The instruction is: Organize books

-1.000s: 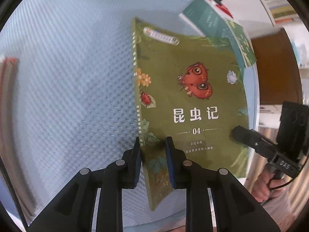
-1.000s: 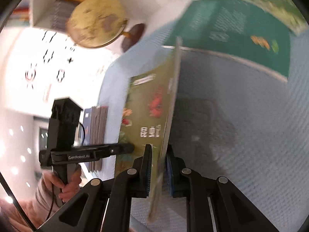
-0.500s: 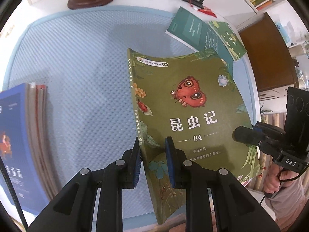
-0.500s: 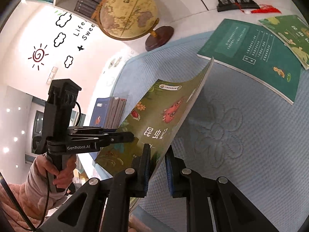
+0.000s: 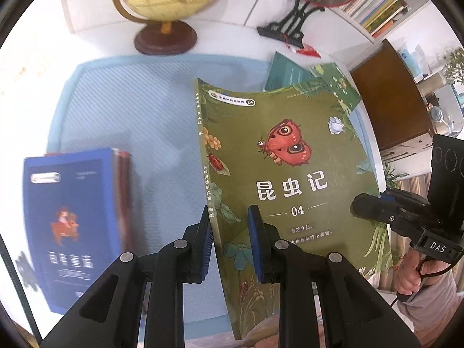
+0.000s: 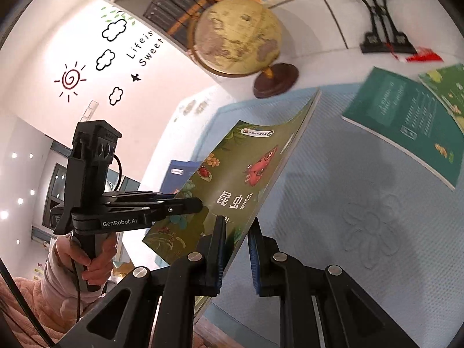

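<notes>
Mat (image 5: 121, 110): pale blue, textured, spread under both tools; an embossed flower shows ahead and right of the right tool.
Globe (image 6: 237, 37): tan, on a dark round base, far ahead of both tools, beyond the mat's back edge.
Olive book (image 5: 284, 179): butterfly cover, "04" printed under the title; held tilted above the mat, cover bowed (sagging between the two holds). Spine edge sits between the left tool's fingers; the opposite edge is at the right tool.
Blue stack (image 5: 72, 220): blue-covered book on top of red-edged ones, lying flat on the mat to the left of the left tool, apart from the olive book.
Teal book (image 6: 406, 124): flat on the mat, ahead and right of the right tool; partly hidden behind the olive book in the left view.
Green book (image 6: 446, 90): leafy cover, overlapping the teal book's far corner.
Left gripper (image 5: 230, 246): clamped on the olive book near its spine, one blue pad on each side of it.
Right gripper (image 6: 236, 256): pinching the olive book's lower edge, cover against the left pad; whether the right pad presses the back cannot be told for sure.
Stand (image 5: 290, 26): black, ornate, carries a red round piece, ahead and right of the left tool.
</notes>
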{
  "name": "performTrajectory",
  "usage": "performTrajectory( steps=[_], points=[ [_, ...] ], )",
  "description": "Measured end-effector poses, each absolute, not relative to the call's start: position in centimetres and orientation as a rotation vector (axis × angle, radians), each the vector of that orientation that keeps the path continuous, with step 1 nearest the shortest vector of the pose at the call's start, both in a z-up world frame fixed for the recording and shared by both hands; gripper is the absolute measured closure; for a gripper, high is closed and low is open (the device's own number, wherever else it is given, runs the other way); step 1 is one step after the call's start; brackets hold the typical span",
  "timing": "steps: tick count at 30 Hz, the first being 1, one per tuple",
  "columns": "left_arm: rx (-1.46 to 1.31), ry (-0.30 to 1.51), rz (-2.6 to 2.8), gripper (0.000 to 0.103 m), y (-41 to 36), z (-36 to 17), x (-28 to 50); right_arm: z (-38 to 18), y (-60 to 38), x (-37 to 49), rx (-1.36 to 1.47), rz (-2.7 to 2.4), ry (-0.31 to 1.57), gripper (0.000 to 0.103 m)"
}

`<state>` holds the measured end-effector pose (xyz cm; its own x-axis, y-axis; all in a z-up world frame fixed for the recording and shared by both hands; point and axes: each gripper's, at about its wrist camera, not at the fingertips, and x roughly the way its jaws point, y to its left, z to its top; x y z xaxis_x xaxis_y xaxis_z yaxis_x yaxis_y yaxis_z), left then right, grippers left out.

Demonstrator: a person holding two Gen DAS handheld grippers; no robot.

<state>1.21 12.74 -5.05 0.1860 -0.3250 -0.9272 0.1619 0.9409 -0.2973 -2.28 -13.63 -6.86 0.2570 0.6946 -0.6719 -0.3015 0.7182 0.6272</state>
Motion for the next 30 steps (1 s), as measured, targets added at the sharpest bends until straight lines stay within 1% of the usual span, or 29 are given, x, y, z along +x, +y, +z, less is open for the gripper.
performTrajectory(
  steps=[8, 18, 30],
  points=[
    [-0.157, 1.315, -0.320, 0.083, 17.8, -4.3, 0.6, -5.6, -8.7, -2.7, 0.403, 0.725, 1.088, 0.088],
    [-0.203, 1.287, -0.250, 0.083, 24.6, -4.0, -1.0, -5.1, -1.7, -2.3, 0.352, 0.798, 1.096, 0.087],
    [-0.294, 1.288, -0.129, 0.083, 32.8, -5.6, -3.3, -5.9, 7.6, -1.6, 0.290, 0.889, 1.145, 0.086]
  ],
)
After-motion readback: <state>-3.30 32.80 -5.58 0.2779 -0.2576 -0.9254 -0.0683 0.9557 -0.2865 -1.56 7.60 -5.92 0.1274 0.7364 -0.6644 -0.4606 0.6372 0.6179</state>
